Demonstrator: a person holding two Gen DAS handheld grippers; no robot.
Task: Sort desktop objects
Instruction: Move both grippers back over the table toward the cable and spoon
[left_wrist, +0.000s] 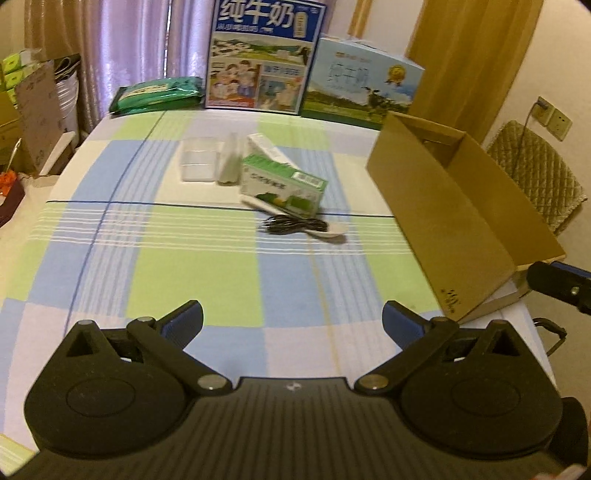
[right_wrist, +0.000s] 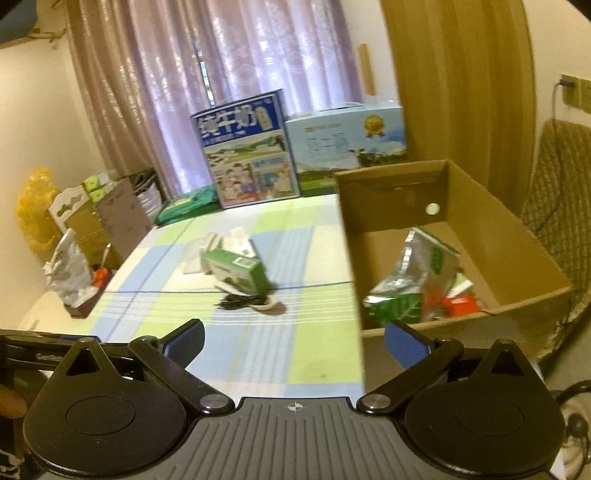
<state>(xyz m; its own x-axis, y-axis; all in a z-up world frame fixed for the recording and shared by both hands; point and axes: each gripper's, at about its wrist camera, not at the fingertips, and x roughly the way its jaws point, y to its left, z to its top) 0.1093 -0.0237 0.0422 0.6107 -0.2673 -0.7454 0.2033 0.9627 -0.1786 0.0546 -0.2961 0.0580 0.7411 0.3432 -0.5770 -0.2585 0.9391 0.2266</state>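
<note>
A small pile lies mid-table: a green and white carton (left_wrist: 282, 188) (right_wrist: 238, 275), a coiled black cable (left_wrist: 293, 224) (right_wrist: 240, 301), a white spoon (left_wrist: 332, 232), a clear plastic box (left_wrist: 198, 159), a pale bottle (left_wrist: 231, 160) and a white box (left_wrist: 267, 147). An open cardboard box (left_wrist: 454, 210) (right_wrist: 480, 236) stands at the right table edge and holds a silver-green pouch (right_wrist: 410, 280) and other packets. My left gripper (left_wrist: 293, 321) is open, low over the near table, empty. My right gripper (right_wrist: 294, 341) is open and empty, by the box's near corner.
Two milk cartons (left_wrist: 264, 55) (left_wrist: 364, 90) stand along the far table edge, with a green wipes pack (left_wrist: 159, 94) to their left. Boxes and bags (right_wrist: 85, 221) crowd the floor at left. A padded chair (left_wrist: 535, 177) sits behind the cardboard box.
</note>
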